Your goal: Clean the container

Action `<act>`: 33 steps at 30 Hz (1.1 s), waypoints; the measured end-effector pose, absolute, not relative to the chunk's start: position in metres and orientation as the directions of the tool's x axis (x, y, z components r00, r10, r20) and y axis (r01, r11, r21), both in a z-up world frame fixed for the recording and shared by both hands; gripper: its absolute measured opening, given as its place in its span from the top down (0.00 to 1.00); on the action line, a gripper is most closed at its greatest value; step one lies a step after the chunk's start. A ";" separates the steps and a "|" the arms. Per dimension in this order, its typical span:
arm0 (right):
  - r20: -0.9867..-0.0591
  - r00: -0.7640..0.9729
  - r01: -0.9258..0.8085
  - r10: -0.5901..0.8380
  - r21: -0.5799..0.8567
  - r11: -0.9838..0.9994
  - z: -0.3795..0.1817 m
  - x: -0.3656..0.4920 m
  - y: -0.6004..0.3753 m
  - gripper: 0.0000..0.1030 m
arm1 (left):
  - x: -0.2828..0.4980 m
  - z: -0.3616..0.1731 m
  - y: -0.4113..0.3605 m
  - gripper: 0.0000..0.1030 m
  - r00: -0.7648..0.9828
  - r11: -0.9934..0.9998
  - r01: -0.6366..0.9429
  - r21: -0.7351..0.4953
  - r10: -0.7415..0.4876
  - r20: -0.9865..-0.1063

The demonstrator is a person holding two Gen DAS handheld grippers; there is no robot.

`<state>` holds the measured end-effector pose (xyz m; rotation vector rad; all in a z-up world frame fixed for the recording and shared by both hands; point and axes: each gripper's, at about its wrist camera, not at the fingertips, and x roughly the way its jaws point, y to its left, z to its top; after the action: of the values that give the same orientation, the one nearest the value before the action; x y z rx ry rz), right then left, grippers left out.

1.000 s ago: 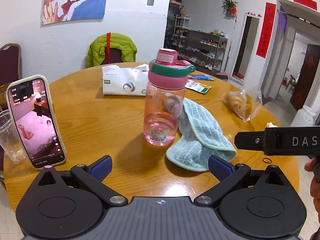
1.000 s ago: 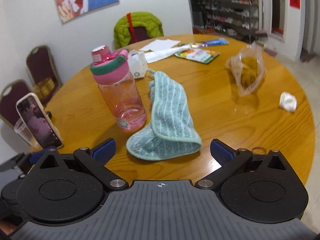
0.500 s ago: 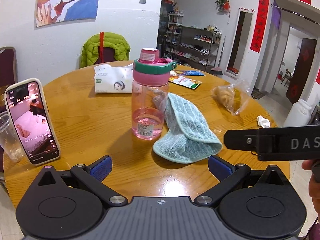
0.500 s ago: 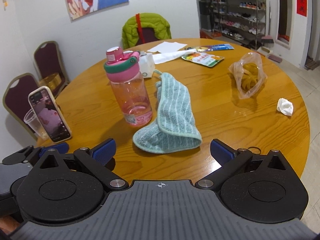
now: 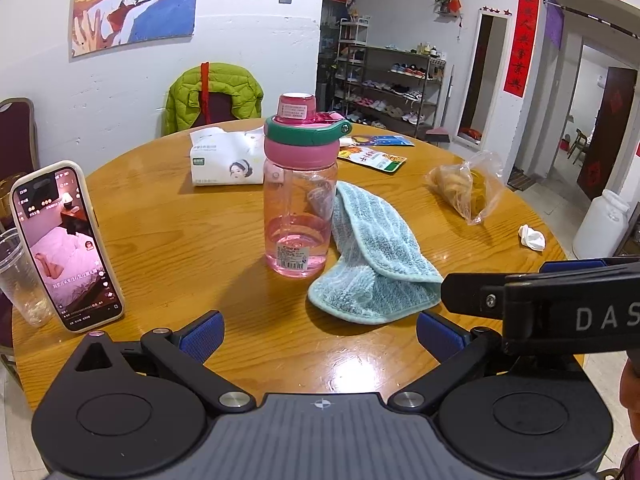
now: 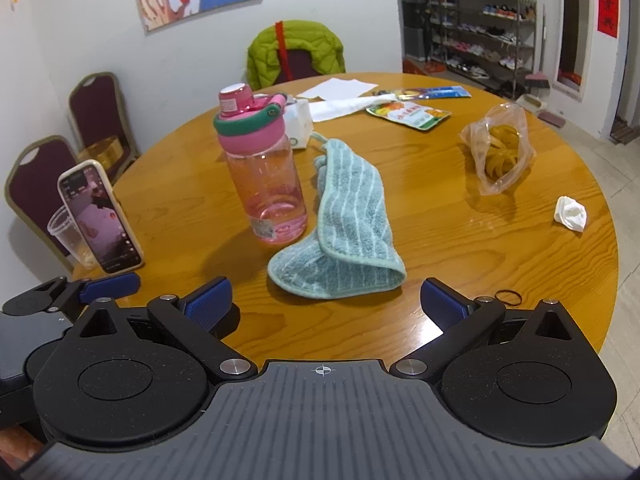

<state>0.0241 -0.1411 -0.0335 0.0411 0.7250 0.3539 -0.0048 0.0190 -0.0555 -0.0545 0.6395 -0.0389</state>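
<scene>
While both grippers hang back at the near edge of the round worktop (image 6: 460, 240), nothing is held: the left gripper (image 5: 318, 330) has its fingers spread wide, and so does the right gripper (image 6: 324, 300). The pink bottle (image 5: 298, 196) stands upright near the middle, lid closed, with a little liquid in the bottom. Touching the bottle's right side lies a folded teal cloth (image 6: 344, 232), and left of the bottle a phone (image 5: 66, 244) leans on a clear cup (image 5: 16, 276). The bottle looks like smooth hard plastic, light but top-heavy and likely slippery, so a grip around its mid-body seems safest. The cloth is soft and limp; pinching its near folded edge should lift it.
</scene>
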 end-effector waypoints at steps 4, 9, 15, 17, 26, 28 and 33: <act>-0.648 0.689 -0.303 0.325 0.151 0.941 -0.036 0.025 -0.140 0.00 | -0.003 -0.058 0.018 0.01 0.797 0.998 0.011 -0.054 -0.042 -0.603; -0.653 0.685 -0.299 0.323 0.151 0.942 -0.040 0.027 -0.141 0.00 | -0.002 -0.060 0.018 0.01 0.791 0.999 0.006 -0.051 -0.036 -0.611; -0.653 0.685 -0.299 0.322 0.151 0.942 -0.039 0.026 -0.142 0.00 | -0.003 -0.060 0.017 0.01 0.793 0.999 0.010 -0.047 -0.036 -0.608; -0.654 0.685 -0.299 0.321 0.150 0.942 -0.039 0.025 -0.142 0.00 | -0.003 -0.060 0.016 0.01 0.793 0.999 0.010 -0.046 -0.037 -0.608; -0.655 0.681 -0.303 0.326 0.152 0.941 -0.042 0.027 -0.142 0.00 | -0.003 -0.061 0.016 0.01 0.792 0.999 0.008 -0.044 -0.033 -0.609; -0.656 0.680 -0.303 0.327 0.154 0.940 -0.042 0.028 -0.142 0.00 | -0.002 -0.062 0.016 0.01 0.792 0.999 0.009 -0.044 -0.034 -0.610; -0.657 0.679 -0.303 0.328 0.156 0.940 -0.043 0.028 -0.143 0.00 | -0.002 -0.062 0.015 0.01 0.789 0.999 0.009 -0.040 -0.032 -0.614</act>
<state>0.0281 -0.1428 -0.0426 0.0358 0.7448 0.3542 -0.0021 0.0150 -0.0621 -0.0358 0.6620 -0.0223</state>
